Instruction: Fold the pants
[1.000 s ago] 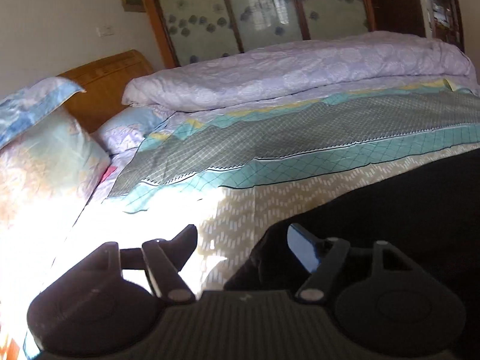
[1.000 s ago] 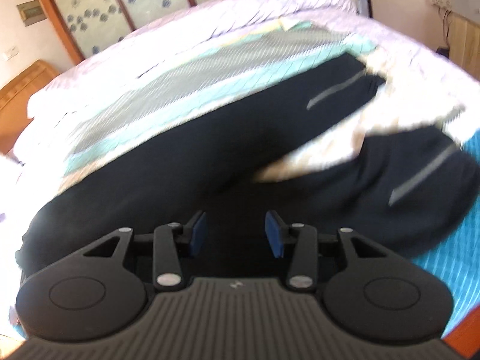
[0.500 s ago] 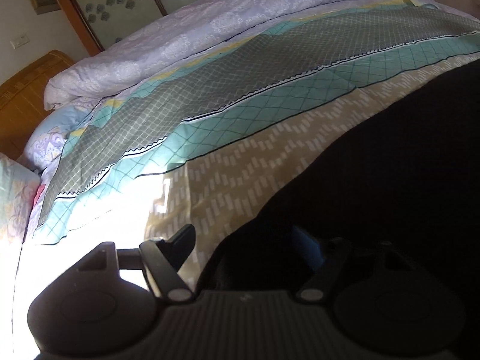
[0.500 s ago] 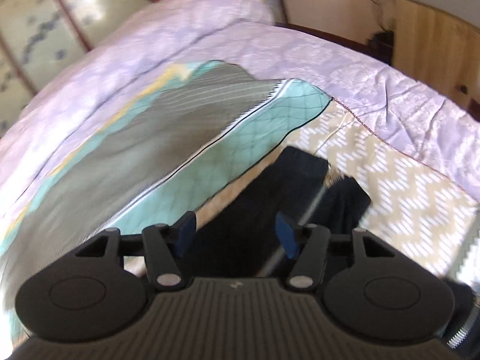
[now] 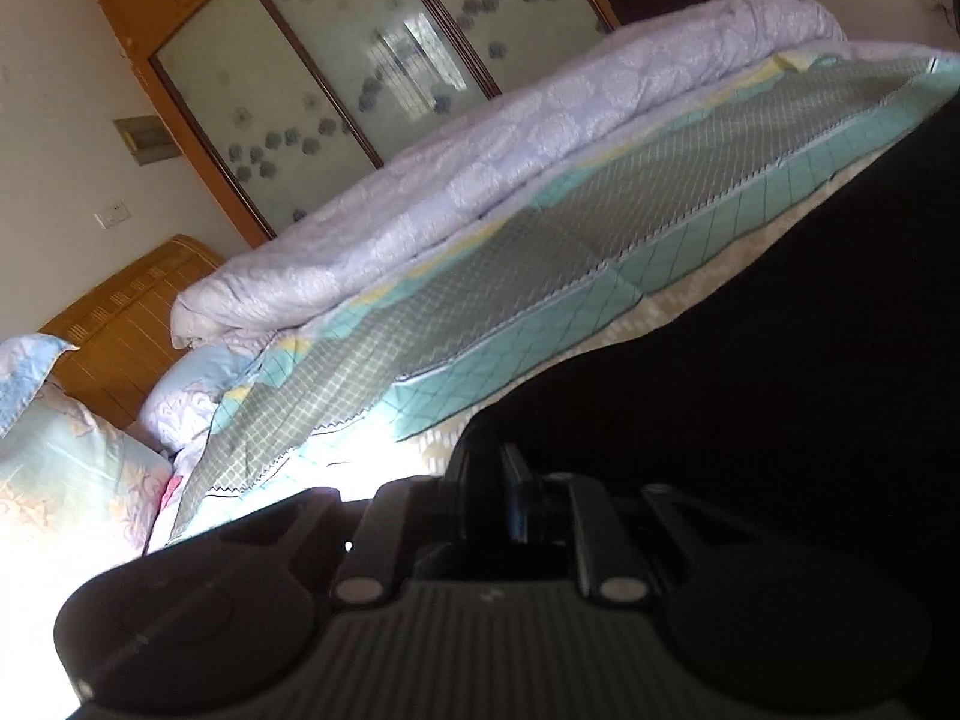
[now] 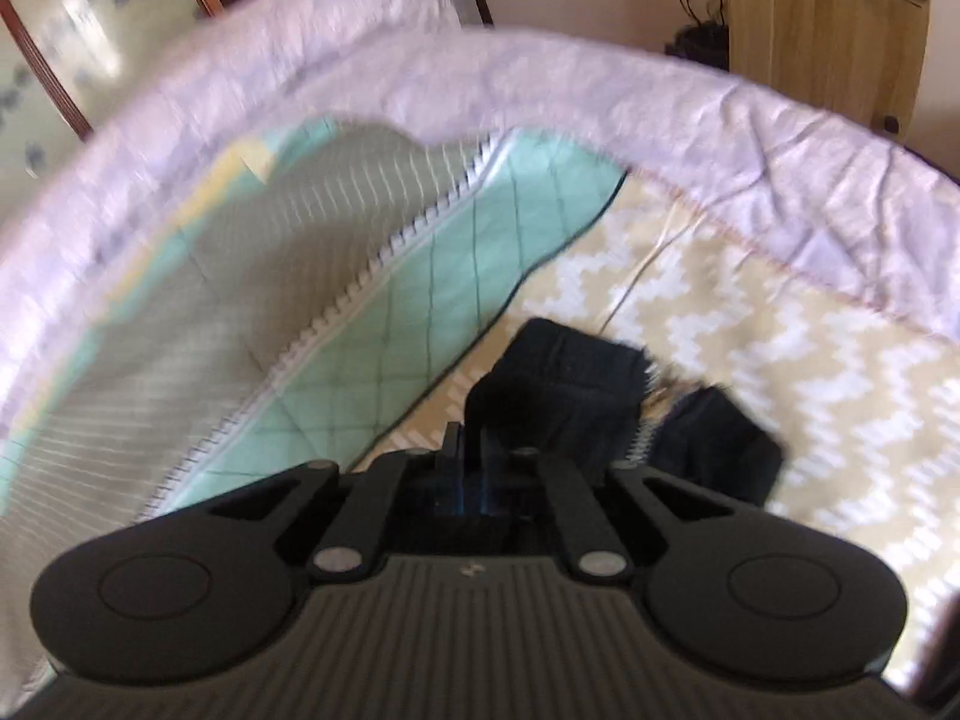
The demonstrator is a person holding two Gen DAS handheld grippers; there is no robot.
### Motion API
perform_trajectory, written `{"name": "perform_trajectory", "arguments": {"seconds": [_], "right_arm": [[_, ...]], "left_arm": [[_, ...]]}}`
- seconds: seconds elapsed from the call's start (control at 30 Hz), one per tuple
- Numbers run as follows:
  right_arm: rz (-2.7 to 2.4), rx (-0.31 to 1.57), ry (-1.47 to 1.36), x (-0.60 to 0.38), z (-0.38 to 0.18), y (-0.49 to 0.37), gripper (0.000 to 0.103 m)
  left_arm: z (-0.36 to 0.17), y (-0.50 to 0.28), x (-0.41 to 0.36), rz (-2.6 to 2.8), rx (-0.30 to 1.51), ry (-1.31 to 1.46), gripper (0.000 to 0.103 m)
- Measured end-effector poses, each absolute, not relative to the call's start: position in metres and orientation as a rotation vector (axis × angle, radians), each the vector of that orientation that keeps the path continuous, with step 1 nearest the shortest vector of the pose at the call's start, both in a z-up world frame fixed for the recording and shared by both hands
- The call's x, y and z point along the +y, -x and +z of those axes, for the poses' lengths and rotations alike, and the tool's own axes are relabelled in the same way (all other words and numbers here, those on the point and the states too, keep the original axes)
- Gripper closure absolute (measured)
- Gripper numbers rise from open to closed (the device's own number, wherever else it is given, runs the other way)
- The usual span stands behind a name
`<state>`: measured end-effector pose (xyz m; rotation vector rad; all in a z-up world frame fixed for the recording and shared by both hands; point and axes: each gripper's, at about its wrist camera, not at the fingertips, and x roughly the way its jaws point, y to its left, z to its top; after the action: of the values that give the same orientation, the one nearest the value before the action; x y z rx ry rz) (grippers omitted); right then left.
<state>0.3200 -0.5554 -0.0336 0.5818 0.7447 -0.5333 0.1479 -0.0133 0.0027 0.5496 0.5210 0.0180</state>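
I find both grippers changed from half a second ago: then spread apart, now clenched. My left gripper [image 5: 489, 468] pinches the edge of the black pants [image 5: 780, 372], which lie on the bed [image 5: 600, 276]. My right gripper [image 6: 471, 450] grips one pant leg's cuff [image 6: 564, 384]; the other cuff [image 6: 714, 450] lies beside it.

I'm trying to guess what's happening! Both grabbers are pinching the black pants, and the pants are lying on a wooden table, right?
Not a table: the black pants lie on a bed with a patterned cover, as the right wrist view shows. The rest holds: the left gripper and right gripper are both pinching the pants.
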Motion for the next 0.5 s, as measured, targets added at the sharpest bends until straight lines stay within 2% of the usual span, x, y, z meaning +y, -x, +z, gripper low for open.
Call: {"name": "perform_trajectory", "arguments": {"seconds": [0.13,0.3,0.5], "right_arm": [[-0.45,0.649,-0.659,-0.559,0.004,-0.264,0.096],[-0.358,0.53,-0.746,-0.575,0.039,-0.149,0.096],[-0.437,0.489,-0.848,-0.604,0.02,0.0,0.096]], "left_arm": [[0.021,-0.093,-0.02,0.035,0.443,-0.53,0.092],[0.027,-0.022,-0.008,0.067,0.421,-0.501,0.092],[0.021,0.051,-0.003,0.019,0.484,-0.453,0.09]]}}
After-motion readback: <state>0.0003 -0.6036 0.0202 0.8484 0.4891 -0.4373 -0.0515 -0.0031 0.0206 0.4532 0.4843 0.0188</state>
